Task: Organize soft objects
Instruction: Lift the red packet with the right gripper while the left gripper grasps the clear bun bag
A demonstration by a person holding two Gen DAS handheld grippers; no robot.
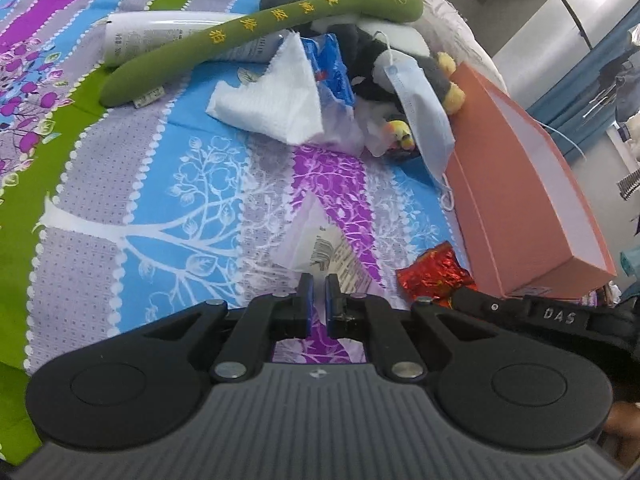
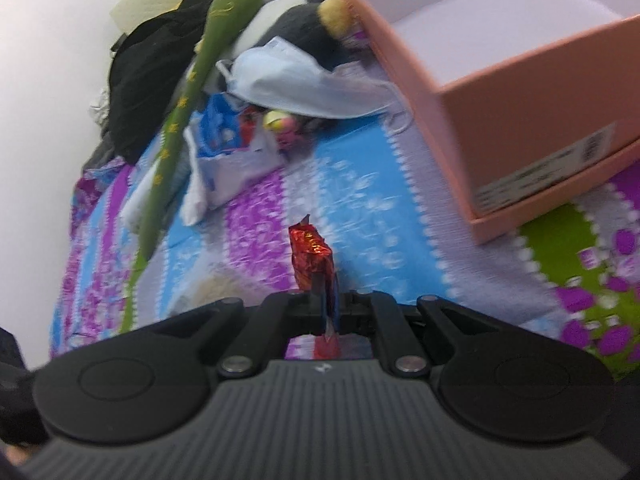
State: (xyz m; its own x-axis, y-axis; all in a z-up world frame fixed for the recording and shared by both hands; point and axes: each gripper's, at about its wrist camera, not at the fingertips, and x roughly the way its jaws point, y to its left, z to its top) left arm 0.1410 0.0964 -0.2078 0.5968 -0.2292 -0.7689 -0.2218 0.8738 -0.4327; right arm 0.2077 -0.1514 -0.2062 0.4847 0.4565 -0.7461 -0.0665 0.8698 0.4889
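My left gripper (image 1: 319, 285) hovers low over the patterned bedspread (image 1: 160, 200). It is shut, and a clear plastic packet (image 1: 320, 236) with a printed label stands up from its fingertips. My right gripper (image 2: 326, 300) is shut on a red foil wrapper (image 2: 314, 256), which the left wrist view shows as the red foil wrapper (image 1: 434, 276) beside an open pink box (image 1: 520, 200). Further back lie a long green plush stick (image 1: 256, 32), a grey-and-white plush penguin (image 1: 372, 56), a blue face mask (image 1: 420, 108) and a white cloth (image 1: 272, 100).
The pink box (image 2: 520, 128) is white inside and lies right of the red wrapper. A white bottle (image 1: 160, 36) lies under the green stick. A blue-and-white plastic bag (image 2: 224, 140) and a small yellow toy (image 2: 280, 124) sit near the mask (image 2: 296, 84). Dark clothing (image 2: 152, 68) is piled against the wall.
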